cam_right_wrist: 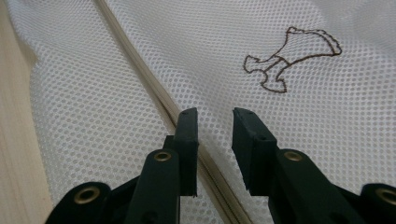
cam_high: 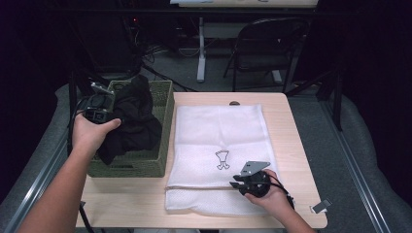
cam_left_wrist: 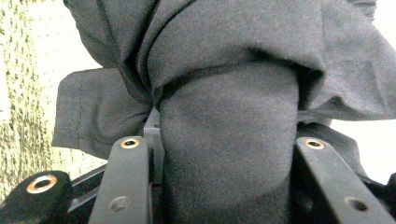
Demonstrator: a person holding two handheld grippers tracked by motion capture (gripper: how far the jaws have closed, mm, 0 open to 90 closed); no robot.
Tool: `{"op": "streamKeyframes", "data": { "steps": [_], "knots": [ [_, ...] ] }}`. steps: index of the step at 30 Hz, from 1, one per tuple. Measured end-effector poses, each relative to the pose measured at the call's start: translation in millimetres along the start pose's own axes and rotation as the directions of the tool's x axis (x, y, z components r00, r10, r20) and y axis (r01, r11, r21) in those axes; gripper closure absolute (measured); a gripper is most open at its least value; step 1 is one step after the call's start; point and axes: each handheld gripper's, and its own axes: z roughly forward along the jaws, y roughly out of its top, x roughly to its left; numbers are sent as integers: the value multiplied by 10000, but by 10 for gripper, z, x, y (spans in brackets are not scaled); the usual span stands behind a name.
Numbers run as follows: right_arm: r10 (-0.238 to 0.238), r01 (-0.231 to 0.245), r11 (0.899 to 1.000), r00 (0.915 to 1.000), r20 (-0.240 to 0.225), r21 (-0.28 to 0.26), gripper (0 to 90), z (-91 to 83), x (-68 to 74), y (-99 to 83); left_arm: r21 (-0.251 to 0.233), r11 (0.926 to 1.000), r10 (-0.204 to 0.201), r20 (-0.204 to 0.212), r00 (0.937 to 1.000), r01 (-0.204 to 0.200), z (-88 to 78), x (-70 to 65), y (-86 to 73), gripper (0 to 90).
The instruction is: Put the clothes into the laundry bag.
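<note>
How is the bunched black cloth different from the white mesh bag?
The black cloth garment is dark, opaque and crumpled, while the white mesh laundry bag is pale, full of holes and spread flat. The garment hangs over the woven green basket, gripped by the left gripper; the bag lies on the wooden table. Both are soft fabric.

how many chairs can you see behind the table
1. A dark folding chair stands on the floor beyond the table's far edge, right of centre. The dark surroundings may hide others.

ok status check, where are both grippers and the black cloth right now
Left gripper shut on black garment, over the woven basket. Right gripper open, jaws low over white mesh bag by its zipper seam. Nothing in the way.
</note>
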Motion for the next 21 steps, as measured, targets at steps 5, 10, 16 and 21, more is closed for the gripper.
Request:
{"op": "streamKeyframes", "data": {
  "steps": [5,10,16,21],
  "knots": [
    [-66,66,10000,9998,-169,7,702,63,25,20,-47,10000,23,33,10000,-22,-13,-26,-17,569],
    [-208,216,9996,9989,-410,173,696,173,47,40,51,9999,149,90,9998,-149,-28,-62,-36,568],
    [-509,525,9980,9977,-439,361,709,254,90,59,15,9996,275,172,9995,-275,-60,-112,-68,569],
    [-306,318,9992,9984,-484,248,737,252,50,73,75,9991,427,286,9987,-429,-83,-162,-90,569]
  ]
}}
